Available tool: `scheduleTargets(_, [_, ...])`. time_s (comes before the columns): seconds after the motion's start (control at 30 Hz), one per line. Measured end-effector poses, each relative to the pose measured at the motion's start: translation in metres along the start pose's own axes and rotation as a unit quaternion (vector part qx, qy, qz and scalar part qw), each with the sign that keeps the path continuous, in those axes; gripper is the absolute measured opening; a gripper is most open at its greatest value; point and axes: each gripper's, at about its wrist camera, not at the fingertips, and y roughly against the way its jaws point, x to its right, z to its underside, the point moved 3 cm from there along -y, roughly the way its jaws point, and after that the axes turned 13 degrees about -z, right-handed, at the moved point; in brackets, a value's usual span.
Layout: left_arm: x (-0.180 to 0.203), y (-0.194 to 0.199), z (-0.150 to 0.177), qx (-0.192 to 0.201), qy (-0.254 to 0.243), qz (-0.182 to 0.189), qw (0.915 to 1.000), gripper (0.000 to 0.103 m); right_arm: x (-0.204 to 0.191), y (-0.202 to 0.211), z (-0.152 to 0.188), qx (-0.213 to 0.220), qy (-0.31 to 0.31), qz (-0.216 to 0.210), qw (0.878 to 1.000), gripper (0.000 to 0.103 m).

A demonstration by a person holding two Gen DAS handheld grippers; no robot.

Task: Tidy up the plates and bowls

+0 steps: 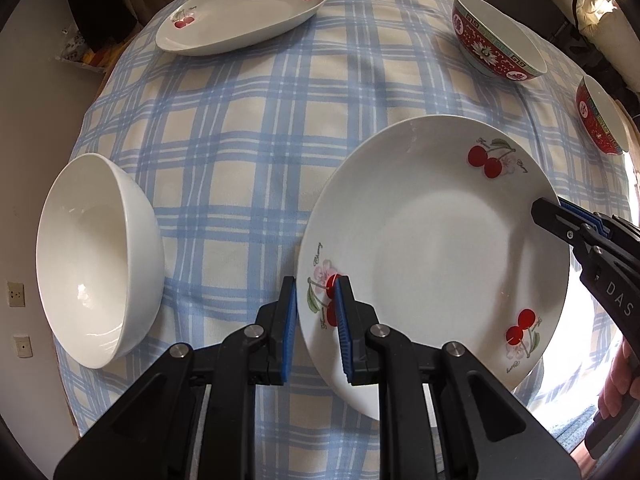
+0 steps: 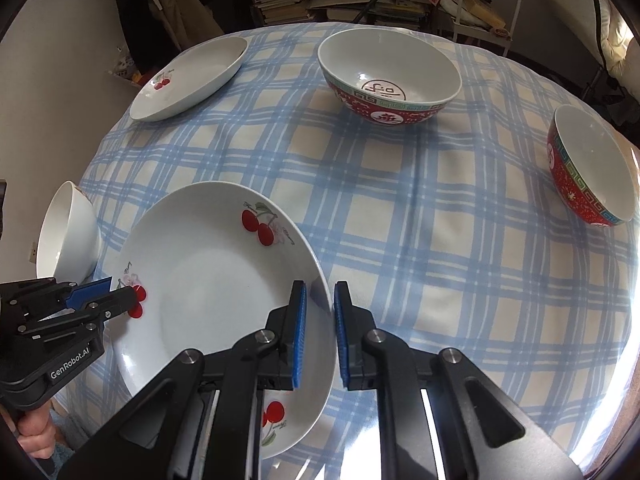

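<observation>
Plate work now, both grippers committed: the left gripper (image 1: pixel 316 320) has its fingers (image 1: pixel 343 332) clamped on the near-left rim of the cherry plate (image 1: pixel 440 248), and the right gripper (image 2: pixel 320 332) pinches the opposite rim from the other side. The plate sits low over the checked table (image 1: pixel 248 128), whether touching the cloth I cannot tell, just right of the white bowl (image 1: pixel 96 256).

Risk from here, as I judge it: two thin rim pinches on glazed ceramic. If one hand dips or pulls ahead of the other, the rim could slide out of the blue pads and the plate drop on its edge, or swing into that bowl.

Round plate, so no long axis to speak of; its face looks up, tipped slightly. A second cherry plate (image 1: pixel 240 16) waits at the far side, two red bowls (image 2: pixel 390 76) off right.
</observation>
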Motion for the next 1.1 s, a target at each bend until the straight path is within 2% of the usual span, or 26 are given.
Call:
scheduleTargets(0.17, [0.001, 0.001, 0.001, 0.001, 0.0, 0.002, 1.0, 0.019, 0.001, 0.004, -0.002, 0.022, -0.002, -0.011, 1.0, 0.014])
scheduleTargets(0.43, [0.003, 0.004, 0.0, 0.009, -0.008, -0.011, 0.9999, 0.02, 0.0, 0.001, 0.0, 0.018, 0.007, -0.002, 1.0, 0.015])
scheduleTargets(0.7, [0.008, 0.016, -0.001, 0.033, -0.027, -0.056, 0.9975, 0.021, -0.004, 0.005, -0.002, 0.029, 0.027, 0.019, 0.999, 0.015])
scheduleTargets(0.93, [-0.003, 0.029, -0.005, 0.055, -0.019, -0.076, 0.9954, 0.022, -0.011, 0.013, -0.004, 0.043, 0.046, 0.031, 0.998, 0.015])
scheduleTargets(1.0, [-0.007, 0.034, -0.005, 0.06, -0.013, -0.077, 0.9951, 0.024, -0.014, 0.016, -0.005, 0.046, 0.048, 0.029, 0.997, 0.017])
scheduleTargets(1.1, [-0.017, 0.041, -0.007, 0.072, -0.002, -0.081, 0.9942, 0.03, -0.018, 0.021, -0.004, 0.051, 0.052, 0.031, 0.997, 0.031])
